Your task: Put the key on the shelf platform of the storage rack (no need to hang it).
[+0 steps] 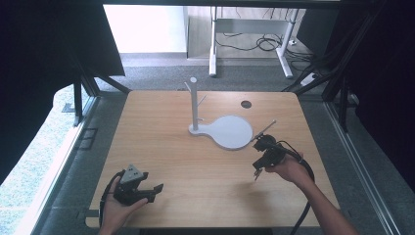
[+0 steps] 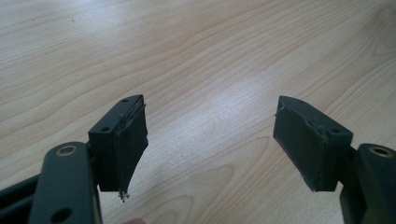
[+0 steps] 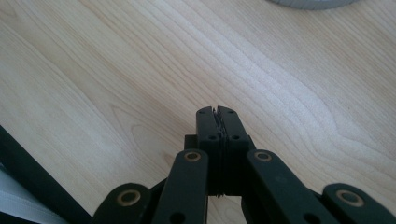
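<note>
**Two claws held over a wooden worktop, nothing gripped**

The left claw (image 1: 147, 190) is held at the near left of the worktop (image 1: 161, 147), its jaws spread wide with only bare wood seen between them in the left gripper view (image 2: 210, 135). The right claw (image 1: 256, 172) is held at the near right, tipped downward above the wood; its jaws are pressed flat together with nothing between them (image 3: 217, 122). A white stand (image 1: 194, 105) with short pegs is set upright toward the far middle, joined to a round white base plate (image 1: 231, 132). The right claw is nearest this plate, just beside its near right edge, apart from it.
</note>
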Demonstrator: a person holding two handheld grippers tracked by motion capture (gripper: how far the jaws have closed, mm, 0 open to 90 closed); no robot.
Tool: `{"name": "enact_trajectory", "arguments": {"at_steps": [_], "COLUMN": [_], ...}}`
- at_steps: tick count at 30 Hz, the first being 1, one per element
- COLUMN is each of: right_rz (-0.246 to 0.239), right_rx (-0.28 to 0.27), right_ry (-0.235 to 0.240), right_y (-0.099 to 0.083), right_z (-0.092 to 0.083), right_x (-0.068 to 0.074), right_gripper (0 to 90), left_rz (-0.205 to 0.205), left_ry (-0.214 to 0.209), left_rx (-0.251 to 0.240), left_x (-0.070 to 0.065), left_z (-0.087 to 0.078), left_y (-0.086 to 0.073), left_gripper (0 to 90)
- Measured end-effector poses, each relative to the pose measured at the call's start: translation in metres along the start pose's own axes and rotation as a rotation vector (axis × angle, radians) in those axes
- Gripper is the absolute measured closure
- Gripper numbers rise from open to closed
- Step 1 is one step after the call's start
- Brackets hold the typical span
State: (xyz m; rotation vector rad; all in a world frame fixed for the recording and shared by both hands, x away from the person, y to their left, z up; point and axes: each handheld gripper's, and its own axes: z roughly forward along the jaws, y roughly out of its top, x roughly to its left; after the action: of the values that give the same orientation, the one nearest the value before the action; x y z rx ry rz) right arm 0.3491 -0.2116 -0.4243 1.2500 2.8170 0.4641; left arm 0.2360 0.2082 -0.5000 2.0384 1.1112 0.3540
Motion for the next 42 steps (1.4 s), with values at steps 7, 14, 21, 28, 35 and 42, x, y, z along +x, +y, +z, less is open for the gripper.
{"name": "enact_trajectory", "arguments": {"at_steps": [7, 14, 21, 28, 35, 42], "right_rz": [0.005, -0.004, -0.003, -0.002, 0.005, 0.015], "right_rx": [-0.007, -0.005, -0.002, 0.004, 0.011, 0.012], "right_ry": [0.002, 0.004, 0.003, 0.006, 0.022, 0.012], "right_y": [0.008, 0.017, 0.026, 0.035, 0.043, 0.052], "right_z": [-0.004, -0.008, -0.009, -0.008, -0.004, -0.004], "right_x": [-0.004, -0.007, -0.011, -0.014, -0.02, -0.023], "right_gripper": [90.0, 89.9, 89.9, 89.9, 89.9, 89.9], "left_rz": [0.001, -0.001, -0.002, -0.002, 0.0, -0.002], "left_ry": [0.0, 0.0, 0.0, 0.001, 0.001, 0.0], "left_rx": [0.002, 0.002, 0.005, 0.005, 0.008, 0.007], "left_x": [0.0, 0.0, 0.001, 0.001, 0.001, 0.001], "left_z": [0.001, 0.001, 0.0, 0.0, 0.001, 0.001], "left_y": [0.0, 0.0, 0.0, 0.0, -0.001, -0.001], "left_gripper": [26.3, 26.3, 26.2, 26.2, 26.2, 26.2]}}
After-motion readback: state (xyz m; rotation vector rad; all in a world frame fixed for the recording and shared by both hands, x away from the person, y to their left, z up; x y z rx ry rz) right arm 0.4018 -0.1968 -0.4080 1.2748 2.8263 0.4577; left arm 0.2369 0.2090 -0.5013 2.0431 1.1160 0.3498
